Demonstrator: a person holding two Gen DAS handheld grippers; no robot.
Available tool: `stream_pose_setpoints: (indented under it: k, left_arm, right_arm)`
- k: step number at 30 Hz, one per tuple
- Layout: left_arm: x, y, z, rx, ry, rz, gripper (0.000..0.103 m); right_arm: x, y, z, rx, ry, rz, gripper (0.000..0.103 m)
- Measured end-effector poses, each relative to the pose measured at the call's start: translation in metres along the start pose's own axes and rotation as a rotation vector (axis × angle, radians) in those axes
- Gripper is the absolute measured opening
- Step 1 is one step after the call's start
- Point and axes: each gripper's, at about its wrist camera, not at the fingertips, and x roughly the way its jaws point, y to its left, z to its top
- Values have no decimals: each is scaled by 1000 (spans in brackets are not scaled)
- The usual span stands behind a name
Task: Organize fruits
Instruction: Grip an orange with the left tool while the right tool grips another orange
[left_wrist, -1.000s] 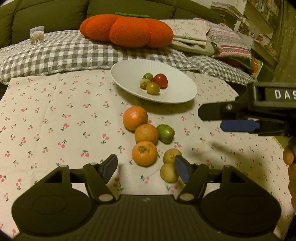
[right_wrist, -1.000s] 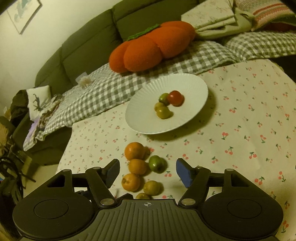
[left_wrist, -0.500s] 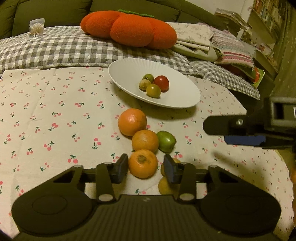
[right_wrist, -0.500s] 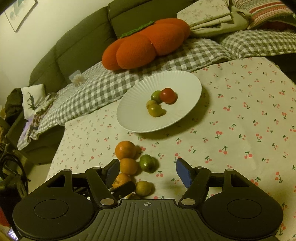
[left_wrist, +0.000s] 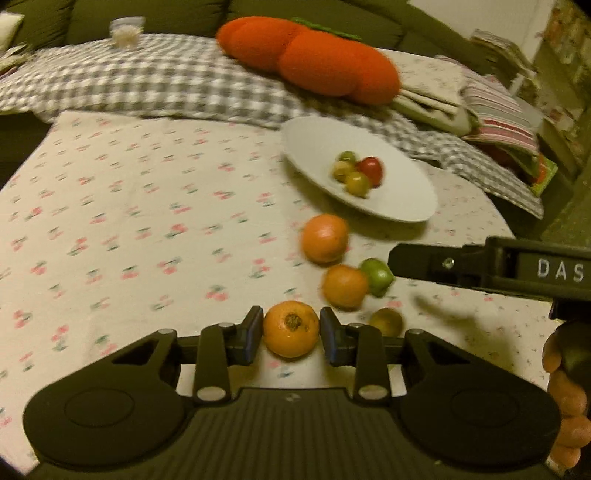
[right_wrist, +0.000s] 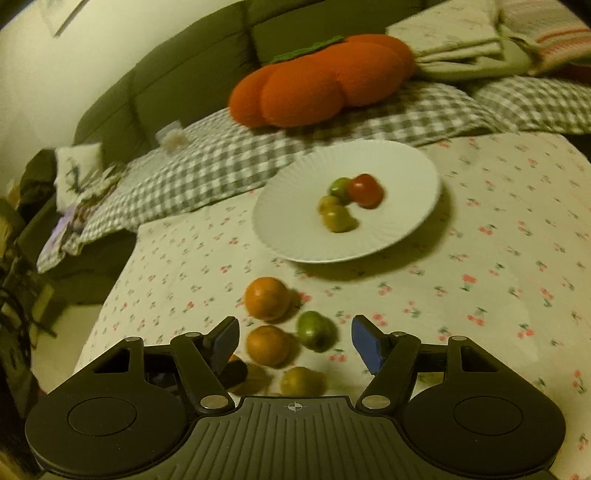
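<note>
My left gripper is shut on an orange and holds it just above the cherry-print cloth. Two more oranges, a green fruit and a yellowish fruit lie beyond it. A white plate holds several small fruits, one of them red. My right gripper is open and empty, above the oranges and the green fruit. The plate lies ahead of it. The right gripper's body shows at the right of the left wrist view.
A checked grey blanket and a big orange pumpkin cushion lie behind the table on a green sofa. Folded cloths and striped cushions are at the back right. The table's left edge drops to the floor.
My left gripper has closed on the nearest orange and swung left with it, lifting it away from the row. The right gripper has moved in closer over the fruits and stayed open.
</note>
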Motion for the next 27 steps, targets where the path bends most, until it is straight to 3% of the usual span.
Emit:
stream_pose_setpoints:
  k: [3, 10, 14, 21, 27]
  left_arm:
    - [-7, 13, -1, -28, 7, 19, 31]
    - [-16, 28, -1, -58, 16, 50, 31]
    - [-18, 31, -2, -61, 17, 55, 31]
    - [-20, 32, -2, -61, 12, 57, 31]
    - [-22, 29, 0, -56, 0, 58, 31]
  right_arm:
    - [10, 10, -3, -21, 32, 27, 67]
    - [36, 32, -12, -122, 66, -32, 64]
    - [47, 45, -18, -198, 61, -81, 58]
    - [59, 49, -27, -255, 54, -142, 34]
    - [53, 51, -25, -252, 40, -130, 33]
